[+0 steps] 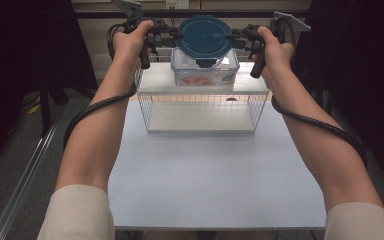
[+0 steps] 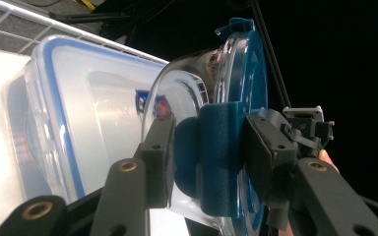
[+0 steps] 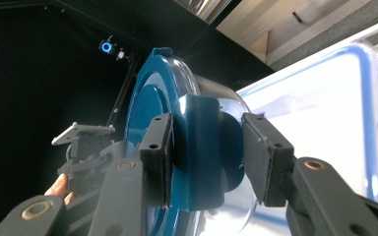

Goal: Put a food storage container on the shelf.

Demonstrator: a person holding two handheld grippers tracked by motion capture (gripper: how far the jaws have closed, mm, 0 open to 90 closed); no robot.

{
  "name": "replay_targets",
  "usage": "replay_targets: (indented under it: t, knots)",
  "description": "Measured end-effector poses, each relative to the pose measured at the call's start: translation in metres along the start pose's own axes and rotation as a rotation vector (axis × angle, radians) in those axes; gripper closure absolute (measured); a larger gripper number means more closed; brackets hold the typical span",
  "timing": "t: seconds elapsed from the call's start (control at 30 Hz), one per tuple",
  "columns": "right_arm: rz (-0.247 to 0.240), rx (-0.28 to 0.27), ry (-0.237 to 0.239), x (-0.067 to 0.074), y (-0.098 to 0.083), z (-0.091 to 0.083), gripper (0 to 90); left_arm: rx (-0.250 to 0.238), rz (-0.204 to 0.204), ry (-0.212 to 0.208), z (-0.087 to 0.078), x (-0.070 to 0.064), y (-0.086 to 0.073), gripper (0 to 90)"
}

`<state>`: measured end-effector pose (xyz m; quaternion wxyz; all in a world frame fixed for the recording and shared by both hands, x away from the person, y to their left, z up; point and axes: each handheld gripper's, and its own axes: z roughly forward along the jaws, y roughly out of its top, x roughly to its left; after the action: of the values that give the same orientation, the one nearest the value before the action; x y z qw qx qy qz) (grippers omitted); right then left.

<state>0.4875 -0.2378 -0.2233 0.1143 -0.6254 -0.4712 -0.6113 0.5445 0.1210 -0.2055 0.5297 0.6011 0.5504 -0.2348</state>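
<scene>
At top centre, the left gripper (image 1: 166, 39) and right gripper (image 1: 240, 38) are each clamping a side latch of the round blue-lidded glass container (image 1: 203, 37), just above the rectangular lidded box (image 1: 205, 74). That box is sitting on the wire shelf rack (image 1: 202, 111) at the white table's (image 1: 215, 175) far edge, dark curtains flanking both sides.

Round container (image 1: 204, 40) with blue lid is clamped between left gripper (image 1: 166, 38) and right gripper (image 1: 241, 38), just above the rectangular box (image 1: 205, 74), so no passable gap between them. Box takes the middle of the wire rack (image 1: 203, 102)'s top shelf; bare strips of shelf left and right of it. Lower rack level is open at the front, mesh closes its sides. Table (image 1: 215, 175) in front of the rack is free, bounded by both forearms. Dark curtains close off both sides.
</scene>
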Motion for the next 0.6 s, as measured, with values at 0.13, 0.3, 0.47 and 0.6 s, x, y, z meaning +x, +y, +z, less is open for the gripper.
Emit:
replay_targets:
  t: [0.13,0.3,0.47,0.6]
  knots:
    - [0.019,-0.002,-0.03,-0.004,0.004,0.006,56.9,-0.006,-0.044,0.0,0.007,0.008,0.003,57.5]
    - [0.04,-0.023,-0.038,-0.01,0.009,0.012,56.9,0.0,-0.032,0.008,0.012,0.012,0.008,57.4]
    - [0.072,-0.031,-0.046,-0.013,0.013,0.016,57.0,-0.019,-0.063,-0.002,0.016,0.016,0.01,57.2]
    - [0.081,-0.043,-0.045,-0.016,0.015,0.018,57.0,-0.024,-0.077,0.003,0.018,0.017,0.01,56.9]
